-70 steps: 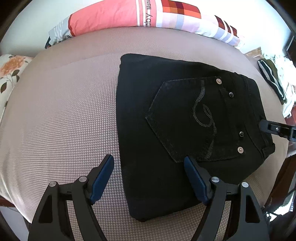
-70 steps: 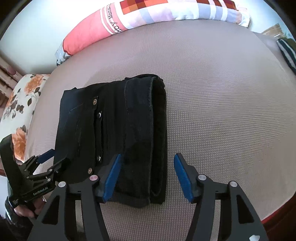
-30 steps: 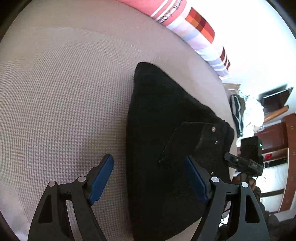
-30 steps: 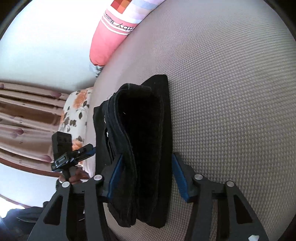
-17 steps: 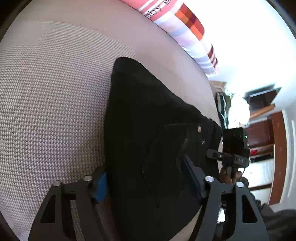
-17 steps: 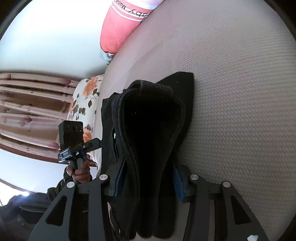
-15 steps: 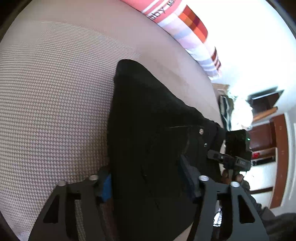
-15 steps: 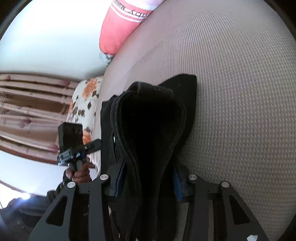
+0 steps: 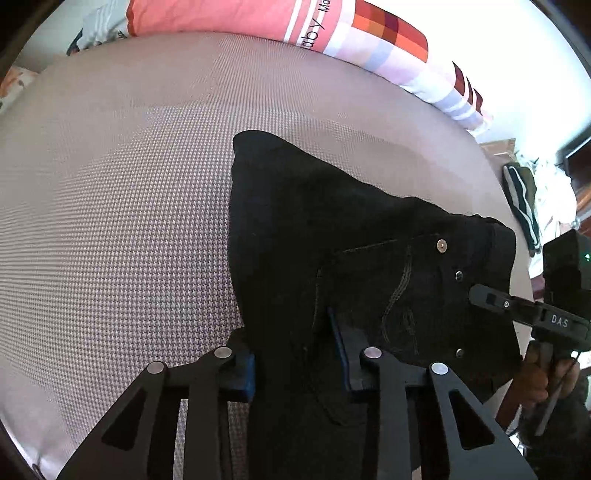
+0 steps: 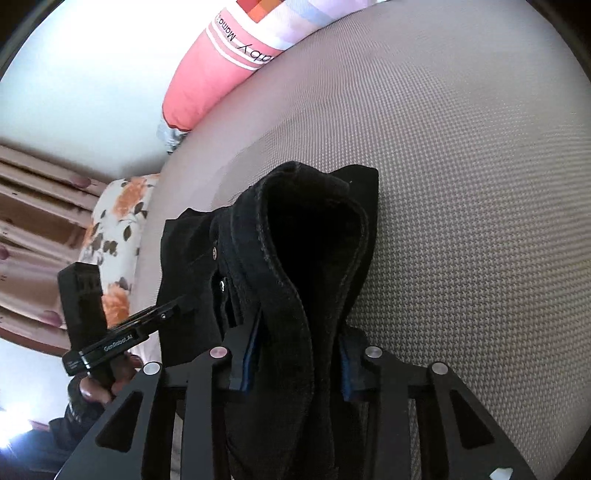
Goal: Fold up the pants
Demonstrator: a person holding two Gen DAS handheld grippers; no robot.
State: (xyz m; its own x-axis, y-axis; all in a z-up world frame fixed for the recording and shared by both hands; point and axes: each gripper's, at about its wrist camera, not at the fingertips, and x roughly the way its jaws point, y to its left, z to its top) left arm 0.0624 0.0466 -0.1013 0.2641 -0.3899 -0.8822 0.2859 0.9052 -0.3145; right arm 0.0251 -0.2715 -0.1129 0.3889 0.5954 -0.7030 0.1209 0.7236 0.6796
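Note:
The folded black pants (image 9: pixel 332 236) lie on the beige mattress (image 9: pixel 122 206), back pocket with rivets facing up. My left gripper (image 9: pixel 295 354) has its jaws closing on the near edge of the bundle, and the blue pads press into the fabric. In the right wrist view the stacked folds of the pants (image 10: pixel 303 240) bulge upward between the fingers of my right gripper (image 10: pixel 295 358), whose jaws are also closing and squeeze the thick edge. Each gripper shows in the other's view: the right gripper (image 9: pixel 476 293) at the waistband side, the left gripper (image 10: pixel 181 304) at the far left.
A pink and checked pillow (image 9: pixel 258 18) lies along the far side of the bed. A floral cushion (image 10: pixel 114 229) sits at the left end, with curtains behind it. Striped clothes (image 9: pixel 521 199) and wooden furniture stand off the right end. A hand (image 10: pixel 99 380) holds the left gripper.
Both grippers have gone from open around the pants' edges to clamped on them. The bundle has bunched up and its near side has lifted off the mattress.

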